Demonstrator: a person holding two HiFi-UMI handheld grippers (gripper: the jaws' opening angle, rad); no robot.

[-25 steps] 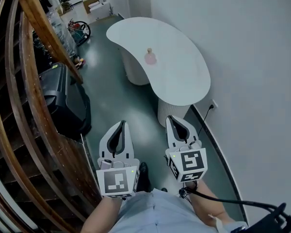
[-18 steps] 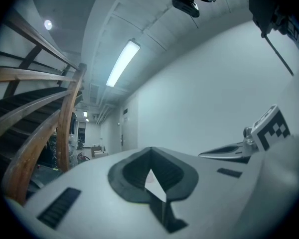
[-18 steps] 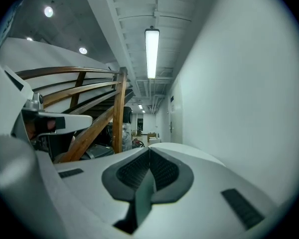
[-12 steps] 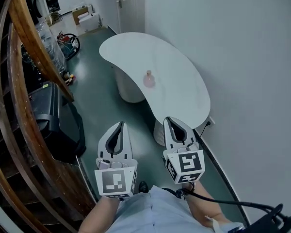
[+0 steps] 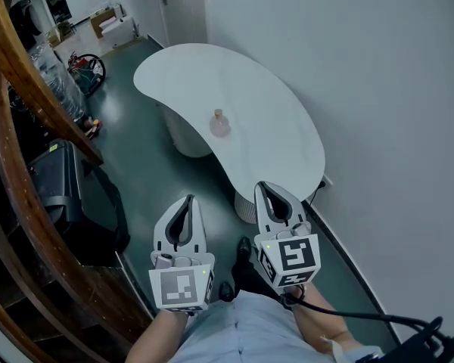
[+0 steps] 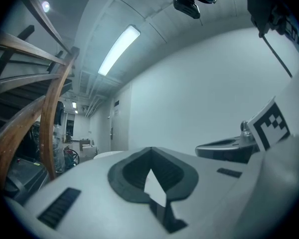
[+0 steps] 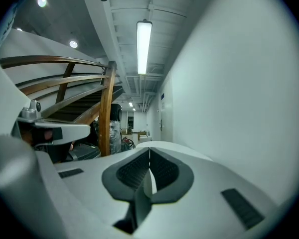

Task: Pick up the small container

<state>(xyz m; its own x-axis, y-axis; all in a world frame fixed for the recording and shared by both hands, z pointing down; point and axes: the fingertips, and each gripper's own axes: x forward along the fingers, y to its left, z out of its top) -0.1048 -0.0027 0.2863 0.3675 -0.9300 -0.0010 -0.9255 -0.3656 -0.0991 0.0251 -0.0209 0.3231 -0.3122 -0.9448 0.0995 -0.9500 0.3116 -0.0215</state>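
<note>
A small pink container (image 5: 219,123) with a pale cap stands upright near the middle of a white kidney-shaped table (image 5: 280,150) in the head view. Both grippers are held low and close to the person's body, well short of the table. My left gripper (image 5: 188,200) is shut with nothing in it, its tip over the green floor. My right gripper (image 5: 266,187) is shut and empty too, its tip near the table's near end. In the left gripper view the jaws (image 6: 150,149) meet at the tip. In the right gripper view the jaws (image 7: 149,150) meet as well. Neither gripper view shows the container.
A curved wooden stair rail (image 5: 30,97) runs down the left. A black case (image 5: 68,195) lies on the floor beside it. White wall (image 5: 363,89) borders the table on the right. A wheeled cart (image 5: 79,66) and boxes (image 5: 110,21) stand at the far end.
The view has moved forward: table and container have slid left and lower in the head view, now nearer. Both grippers keep the same shut pose in front of the body.
</note>
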